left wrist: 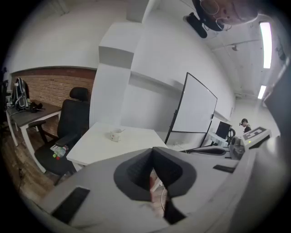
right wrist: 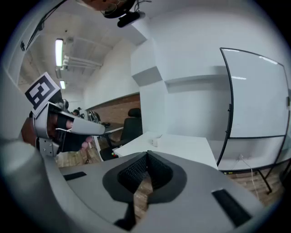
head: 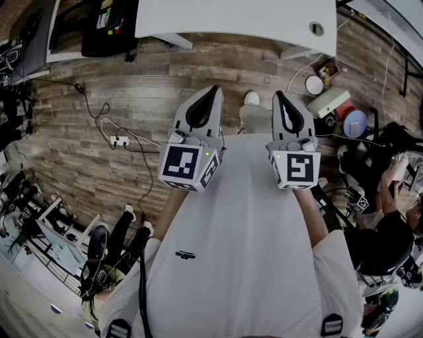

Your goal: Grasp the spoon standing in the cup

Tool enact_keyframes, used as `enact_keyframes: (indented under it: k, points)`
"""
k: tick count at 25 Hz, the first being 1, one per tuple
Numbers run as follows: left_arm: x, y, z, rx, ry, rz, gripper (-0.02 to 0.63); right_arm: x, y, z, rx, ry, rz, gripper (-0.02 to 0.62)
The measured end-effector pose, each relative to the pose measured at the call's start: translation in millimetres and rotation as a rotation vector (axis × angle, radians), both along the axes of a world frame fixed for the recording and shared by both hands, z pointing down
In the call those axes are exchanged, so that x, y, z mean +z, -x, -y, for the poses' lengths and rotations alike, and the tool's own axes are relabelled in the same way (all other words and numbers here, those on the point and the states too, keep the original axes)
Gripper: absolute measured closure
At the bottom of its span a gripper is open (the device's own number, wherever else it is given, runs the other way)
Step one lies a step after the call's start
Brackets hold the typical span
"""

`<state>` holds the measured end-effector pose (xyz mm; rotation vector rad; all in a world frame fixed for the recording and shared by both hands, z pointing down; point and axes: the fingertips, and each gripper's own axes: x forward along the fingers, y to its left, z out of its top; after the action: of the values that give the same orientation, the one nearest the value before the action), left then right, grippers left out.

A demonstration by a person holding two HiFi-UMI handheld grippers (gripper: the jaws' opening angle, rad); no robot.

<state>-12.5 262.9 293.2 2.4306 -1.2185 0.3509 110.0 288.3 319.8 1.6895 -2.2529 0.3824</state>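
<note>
**Head view.**
- Left gripper [head: 212, 92]: held in front of the person's white shirt [head: 244, 244], over wood plank floor [head: 132, 86]. Jaws pressed together, nothing between them.
- Right gripper [head: 279, 96]: beside the left one, apart from it. Jaws likewise pressed together.
- White table [head: 231, 16]: at the top edge, well ahead of both grippers. The cup is not visible in this view.
- Power strip [head: 119, 140]: on the floor to the left, with cable.
- Seated person [head: 386, 224]: at the right edge.

**Left gripper view.**
- Jaw tips meet, and no object is between the pads.
- Cup [left wrist: 114, 135]: small and white, standing on the white table [left wrist: 136, 143], well beyond the jaws.
- Spoon [left wrist: 121, 130]: a thin handle leaning out of the cup to the right. It is too small for detail.
- Black office chair [left wrist: 75, 120]: at the table's left.
- Whiteboard [left wrist: 195, 109]: at the table's right.

**Right gripper view.**
- Jaws closed tip to tip and empty.
- Cup [right wrist: 154, 142]: on the white table [right wrist: 182, 148], far ahead.
- Spoon [right wrist: 159, 136]: standing in the cup.
- Left gripper [right wrist: 86, 129]: at the left, gripped by a hand [right wrist: 54, 129].
- Whiteboard [right wrist: 259, 100]: at the right.
</note>
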Motion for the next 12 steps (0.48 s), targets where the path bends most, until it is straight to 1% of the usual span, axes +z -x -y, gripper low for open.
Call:
enact_keyframes:
  k: [4, 6, 7, 9, 12]
  points:
    - [2.5, 51.5, -26.7, -0.031, 0.005, 0.05, 0.597, -3.7, 32.5, -18.9, 0.025, 0.027, 0.038, 0.594]
    - [9.0, 71.2, -34.4, -0.042, 0.014, 0.06, 0.597, -5.4, 45.2, -25.7, 0.021, 0.025, 0.025, 0.594]
    - [12.0, 77.9, -36.9, -0.044, 0.016, 0.065, 0.597, -5.3, 49.5, -28.6, 0.02, 0.022, 0.022, 0.594]
    - [13.8, 86.1, -41.3, -0.047, 0.012, 0.074, 0.597, -2.2, 52.9, -35.0, 0.031, 0.017, 0.049, 0.595]
    - [9.4, 84.7, -44.5, -0.058, -0.005, 0.077, 0.597, 0.0, 47.4, -38.9, 0.048, 0.009, 0.105, 0.594]
